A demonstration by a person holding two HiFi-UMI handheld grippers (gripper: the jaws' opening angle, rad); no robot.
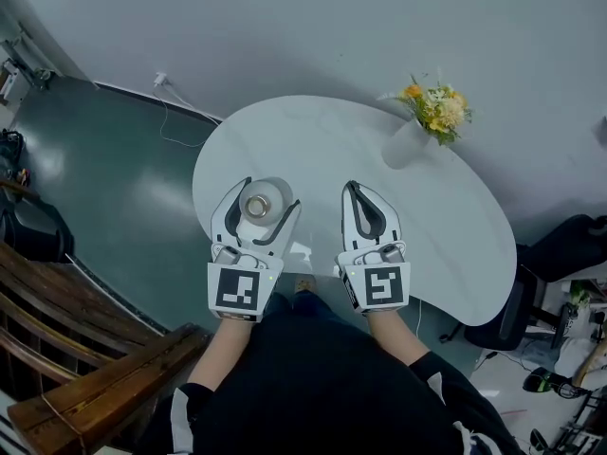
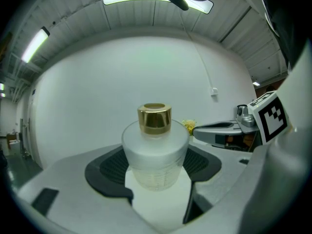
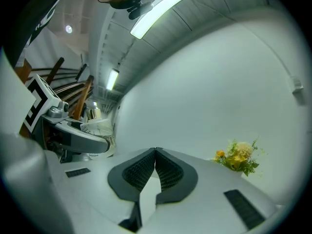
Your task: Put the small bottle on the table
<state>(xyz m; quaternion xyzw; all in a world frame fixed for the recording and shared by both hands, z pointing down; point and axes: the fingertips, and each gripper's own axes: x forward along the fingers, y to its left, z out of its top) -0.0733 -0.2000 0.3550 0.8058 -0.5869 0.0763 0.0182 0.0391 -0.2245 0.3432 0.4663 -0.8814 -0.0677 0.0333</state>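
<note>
The small bottle (image 1: 258, 205) is frosted white glass with a gold cap and stands upright between the jaws of my left gripper (image 1: 268, 195), over the near left part of the white table (image 1: 313, 140). In the left gripper view both ribbed pads lie against the sides of the bottle (image 2: 155, 150), so the left gripper (image 2: 155, 167) is shut on it. I cannot tell whether its base touches the tabletop. My right gripper (image 1: 354, 190) is beside it to the right, over the table. Its jaws meet at the tips with nothing between them, as the right gripper view shows (image 3: 155, 152).
A white vase of yellow flowers (image 1: 432, 112) stands at the table's far right edge. A wooden bench (image 1: 57, 320) is on the floor at the left. A cable (image 1: 166, 93) lies on the floor beyond the table, and dark gear (image 1: 569, 245) sits to the right.
</note>
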